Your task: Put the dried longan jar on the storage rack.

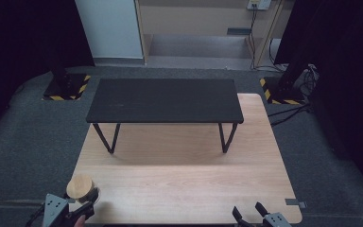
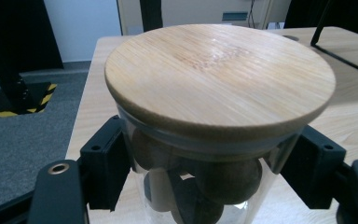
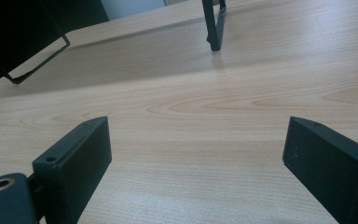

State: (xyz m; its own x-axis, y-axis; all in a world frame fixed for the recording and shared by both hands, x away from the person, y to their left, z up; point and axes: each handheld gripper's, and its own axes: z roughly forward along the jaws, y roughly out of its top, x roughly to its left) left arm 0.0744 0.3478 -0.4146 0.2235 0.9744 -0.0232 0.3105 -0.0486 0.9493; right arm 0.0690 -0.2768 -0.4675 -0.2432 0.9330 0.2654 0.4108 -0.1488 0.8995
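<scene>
Clamping its jaws on a wooden-lidded glass jar [image 2: 214, 140] at the desk's [image 1: 184, 179] near left corner, the left gripper [image 1: 82, 204] holds likely fragile, slippery walls below the lid, while the right gripper [image 1: 251, 213] rests with jaws apart.

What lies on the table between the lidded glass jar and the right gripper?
Nothing: in the high view, bare wooden table stretches from the jar in the left gripper to the open right gripper.

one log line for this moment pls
left gripper: shut on jar, wooden lid on, near-left table corner | right gripper: open, empty, near-right edge | black shelf: bare
</scene>
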